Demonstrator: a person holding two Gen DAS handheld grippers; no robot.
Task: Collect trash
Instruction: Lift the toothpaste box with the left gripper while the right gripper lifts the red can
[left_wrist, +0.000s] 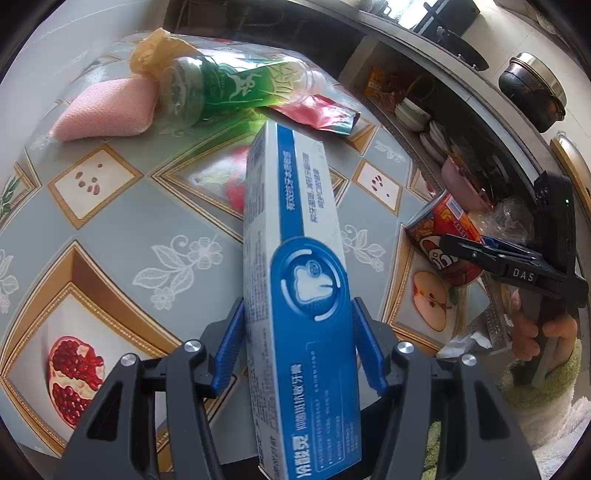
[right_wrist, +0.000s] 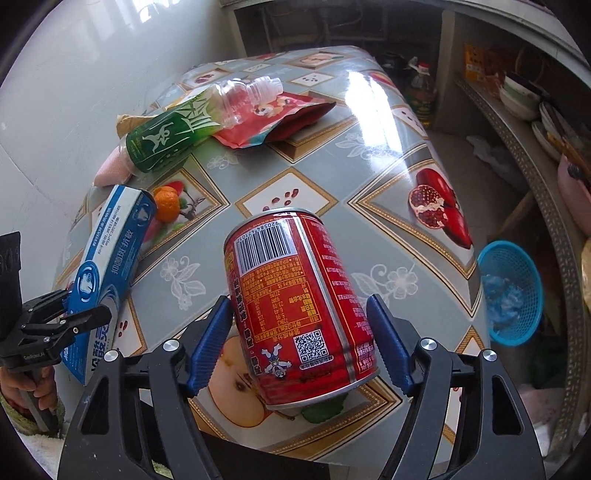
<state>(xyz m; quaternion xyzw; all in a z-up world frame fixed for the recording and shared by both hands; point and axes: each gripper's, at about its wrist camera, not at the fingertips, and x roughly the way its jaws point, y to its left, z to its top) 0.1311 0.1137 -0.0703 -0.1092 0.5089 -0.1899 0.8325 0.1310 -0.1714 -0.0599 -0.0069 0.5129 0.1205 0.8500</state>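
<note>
Above the table's (right_wrist: 388, 206) near edge: left gripper (left_wrist: 299, 332) clamps toothpaste box (left_wrist: 295, 236); right gripper (right_wrist: 299, 332) pinches red can (right_wrist: 295, 295). Keep both squeezed, carry toward blue basket (right_wrist: 511, 291) beyond right edge.

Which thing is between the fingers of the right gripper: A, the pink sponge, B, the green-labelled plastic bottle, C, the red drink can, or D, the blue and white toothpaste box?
C: in the right wrist view the red drink can sits between the blue pads of the right gripper, while the toothpaste box is in the left gripper.
</note>
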